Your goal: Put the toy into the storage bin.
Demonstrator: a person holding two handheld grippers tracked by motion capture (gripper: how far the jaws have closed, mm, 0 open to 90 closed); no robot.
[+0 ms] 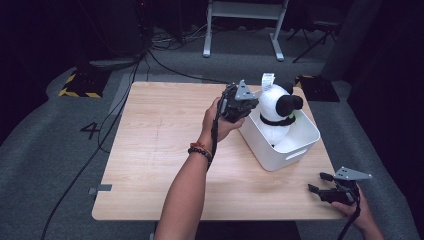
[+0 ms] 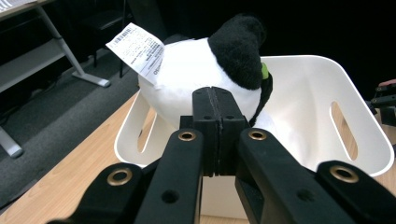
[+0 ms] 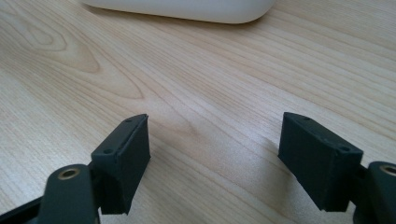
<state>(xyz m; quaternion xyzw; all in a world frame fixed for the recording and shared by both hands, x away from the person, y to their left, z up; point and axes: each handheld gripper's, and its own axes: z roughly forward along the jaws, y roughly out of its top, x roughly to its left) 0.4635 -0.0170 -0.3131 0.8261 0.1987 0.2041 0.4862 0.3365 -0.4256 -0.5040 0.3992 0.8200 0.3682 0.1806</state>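
Now, nearest the person, the right gripper (image 1: 320,189) rests on the table (image 1: 165,150) in front of the white bin (image 1: 292,150), jaws wide apart, gripping nothing. Beyond it, the left gripper (image 2: 218,100) hovers at the bin's rim with jaws pressed together, and I can't see anything caught between them. Risk, I'd say: a nudge from that closed tip could tip the bin or topple the toy. Farthest, the panda toy (image 1: 275,107) sits inside the bin, white body, black ears, paper tag (image 2: 135,46) sticking up.
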